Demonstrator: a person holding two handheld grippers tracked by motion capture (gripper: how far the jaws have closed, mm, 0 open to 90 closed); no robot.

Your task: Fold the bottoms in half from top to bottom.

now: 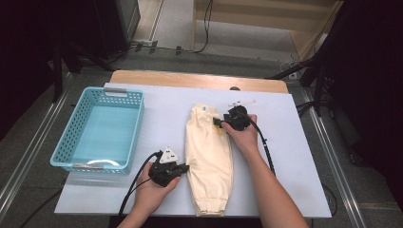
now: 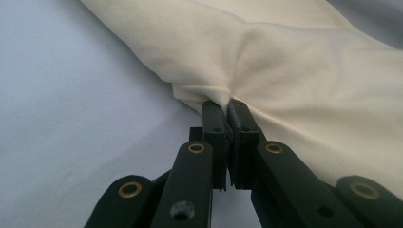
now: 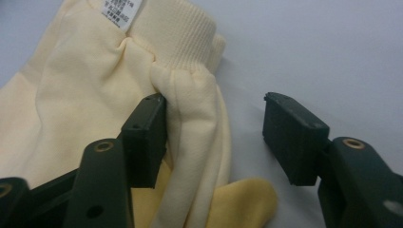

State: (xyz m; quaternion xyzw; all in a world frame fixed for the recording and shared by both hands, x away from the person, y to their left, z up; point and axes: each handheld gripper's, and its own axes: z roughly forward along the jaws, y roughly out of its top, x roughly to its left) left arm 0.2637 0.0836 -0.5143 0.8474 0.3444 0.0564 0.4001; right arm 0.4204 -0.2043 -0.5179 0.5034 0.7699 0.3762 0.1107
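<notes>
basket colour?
Light blue basket, perforated walls; clearest in the high view.

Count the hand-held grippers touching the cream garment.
2. The left hand-held gripper is clamped shut on the cream garment's left edge near the middle. The right hand-held gripper stands open at the waistband end, one pad against the fabric.

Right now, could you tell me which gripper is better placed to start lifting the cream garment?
Left. The left gripper is already shut on the cream garment, while the right gripper stands open around its waistband edge.

gripper [image 2: 227, 107]: black jaws | brass rivets | black cable | grey plate
</notes>
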